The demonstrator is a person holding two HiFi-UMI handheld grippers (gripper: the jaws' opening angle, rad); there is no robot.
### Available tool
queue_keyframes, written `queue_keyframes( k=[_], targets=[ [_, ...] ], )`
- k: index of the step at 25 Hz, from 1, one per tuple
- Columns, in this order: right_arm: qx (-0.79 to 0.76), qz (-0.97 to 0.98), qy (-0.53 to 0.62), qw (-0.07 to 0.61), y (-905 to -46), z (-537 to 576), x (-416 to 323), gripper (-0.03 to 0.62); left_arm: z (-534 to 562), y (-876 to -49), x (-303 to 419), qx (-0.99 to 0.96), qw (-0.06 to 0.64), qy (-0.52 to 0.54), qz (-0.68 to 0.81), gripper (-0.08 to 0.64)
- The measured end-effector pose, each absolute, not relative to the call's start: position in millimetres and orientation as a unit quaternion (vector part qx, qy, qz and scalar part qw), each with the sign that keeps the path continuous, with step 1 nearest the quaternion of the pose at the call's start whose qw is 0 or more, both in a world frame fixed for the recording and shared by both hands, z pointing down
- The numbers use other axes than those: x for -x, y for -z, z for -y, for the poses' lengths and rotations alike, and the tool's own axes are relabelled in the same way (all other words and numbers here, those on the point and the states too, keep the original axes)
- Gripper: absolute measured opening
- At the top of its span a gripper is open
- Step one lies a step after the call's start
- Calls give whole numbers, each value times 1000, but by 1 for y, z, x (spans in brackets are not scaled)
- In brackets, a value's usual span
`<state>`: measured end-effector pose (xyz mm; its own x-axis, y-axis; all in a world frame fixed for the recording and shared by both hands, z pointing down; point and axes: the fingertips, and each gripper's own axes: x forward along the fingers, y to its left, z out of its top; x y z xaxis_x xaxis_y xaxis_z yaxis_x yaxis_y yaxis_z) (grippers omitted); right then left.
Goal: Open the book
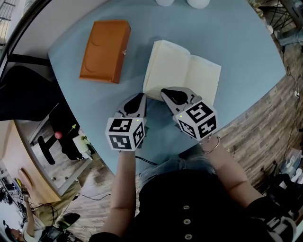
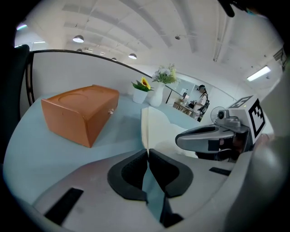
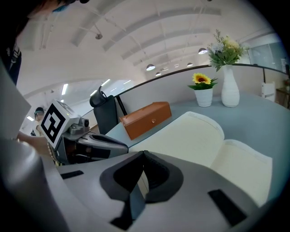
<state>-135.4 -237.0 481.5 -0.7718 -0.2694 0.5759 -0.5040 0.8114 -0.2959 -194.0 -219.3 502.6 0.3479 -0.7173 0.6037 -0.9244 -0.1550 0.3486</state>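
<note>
The book lies open on the blue table, its cream pages blank. My left gripper hovers just off the book's near left corner, jaws shut with nothing between them. Just to its right, my right gripper is over the near edge of the left page, also shut and empty. In the left gripper view the shut left gripper points at the book's edge, with the right gripper's finger to the right. In the right gripper view the shut right gripper sits low before the open pages.
An orange box lies on the table left of the book. Two white vases stand at the far edge; one vase and a sunflower pot show in the right gripper view. A black chair stands beyond the table's left edge.
</note>
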Motion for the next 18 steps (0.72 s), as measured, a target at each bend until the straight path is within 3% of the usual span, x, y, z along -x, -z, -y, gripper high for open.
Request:
queue_keyframes(
  k=[18],
  targets=[
    [-214, 904, -235, 286, -498, 238, 137, 2, 221, -540, 196, -716, 353, -246, 550, 23]
  ],
)
